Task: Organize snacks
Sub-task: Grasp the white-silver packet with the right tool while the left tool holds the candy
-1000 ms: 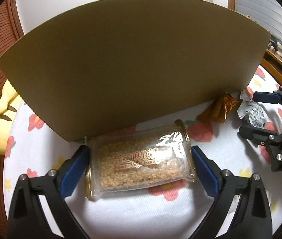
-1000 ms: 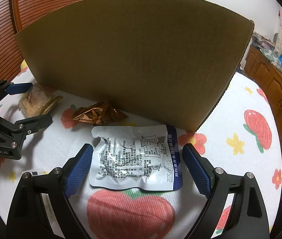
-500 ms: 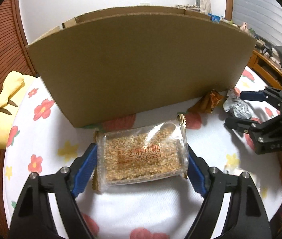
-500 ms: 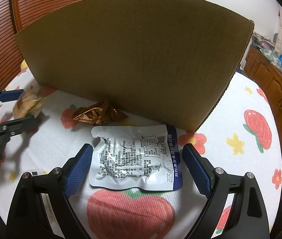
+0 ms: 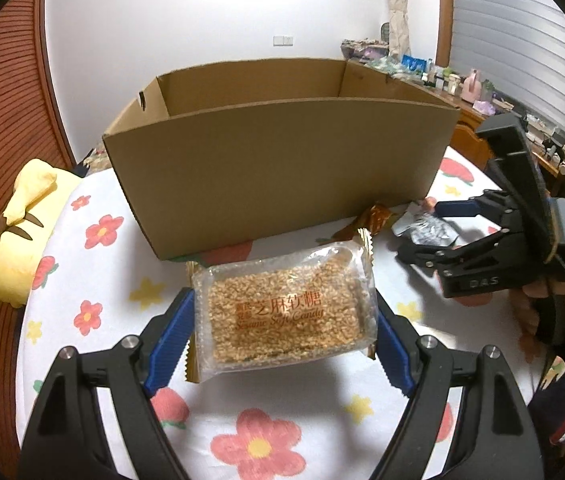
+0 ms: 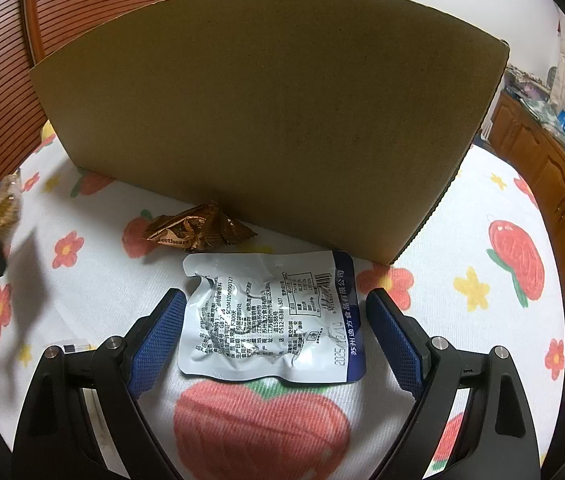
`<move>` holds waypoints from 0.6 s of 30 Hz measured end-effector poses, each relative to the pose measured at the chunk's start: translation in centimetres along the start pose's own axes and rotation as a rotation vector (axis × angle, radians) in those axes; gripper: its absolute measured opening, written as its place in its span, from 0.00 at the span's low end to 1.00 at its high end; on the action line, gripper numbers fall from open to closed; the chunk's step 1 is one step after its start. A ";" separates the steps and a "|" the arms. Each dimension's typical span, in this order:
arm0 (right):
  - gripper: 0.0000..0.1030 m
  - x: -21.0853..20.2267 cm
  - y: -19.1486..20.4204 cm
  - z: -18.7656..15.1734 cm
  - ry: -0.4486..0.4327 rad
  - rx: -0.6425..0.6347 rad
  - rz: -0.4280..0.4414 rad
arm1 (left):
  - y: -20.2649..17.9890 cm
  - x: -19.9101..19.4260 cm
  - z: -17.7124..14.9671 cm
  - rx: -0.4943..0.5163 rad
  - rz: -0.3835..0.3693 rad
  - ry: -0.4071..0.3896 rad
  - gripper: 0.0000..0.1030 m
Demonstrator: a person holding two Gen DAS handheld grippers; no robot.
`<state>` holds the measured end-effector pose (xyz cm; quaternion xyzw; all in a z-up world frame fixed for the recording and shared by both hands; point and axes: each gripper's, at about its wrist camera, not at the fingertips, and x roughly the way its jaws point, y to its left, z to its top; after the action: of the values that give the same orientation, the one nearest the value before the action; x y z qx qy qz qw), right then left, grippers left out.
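My left gripper (image 5: 282,332) is shut on a clear sesame soft candy pack (image 5: 282,312) and holds it lifted above the table, in front of the open cardboard box (image 5: 274,168). The box shows empty inside as far as I can see. My right gripper (image 6: 274,328) is open, low on the table, its fingers either side of a silver and blue snack pouch (image 6: 270,316) that lies flat. A brown candy wrapper (image 6: 198,230) lies against the box wall (image 6: 266,120). In the left wrist view the right gripper (image 5: 426,232) sits at the pouch (image 5: 426,230).
A flowered white tablecloth (image 5: 94,320) covers the round table. A yellow plush toy (image 5: 22,232) lies at the table's left edge. A wooden sideboard with small items (image 6: 554,152) stands at the right. A small clear packet (image 6: 74,347) lies by my right gripper's left finger.
My left gripper closed on the sesame candy pack and lifted it up and back, so the box's open top now shows. My right gripper and the pouch have not moved.
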<state>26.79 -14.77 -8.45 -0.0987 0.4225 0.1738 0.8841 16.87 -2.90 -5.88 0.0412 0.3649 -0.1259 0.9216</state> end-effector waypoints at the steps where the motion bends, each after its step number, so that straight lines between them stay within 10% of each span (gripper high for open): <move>1: 0.90 0.0 0.0 0.0 0.000 0.000 0.000 | -0.1 -0.4 0.0 0.000 -0.003 -0.005 0.80; 18: 0.77 0.0 0.1 -0.1 -0.005 0.004 -0.011 | -1.4 -2.4 -0.2 0.013 -0.029 -0.051 0.80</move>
<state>26.70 -14.74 -8.47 -0.0987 0.4202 0.1685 0.8862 14.72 -3.79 -4.35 0.0387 0.3409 -0.1428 0.9284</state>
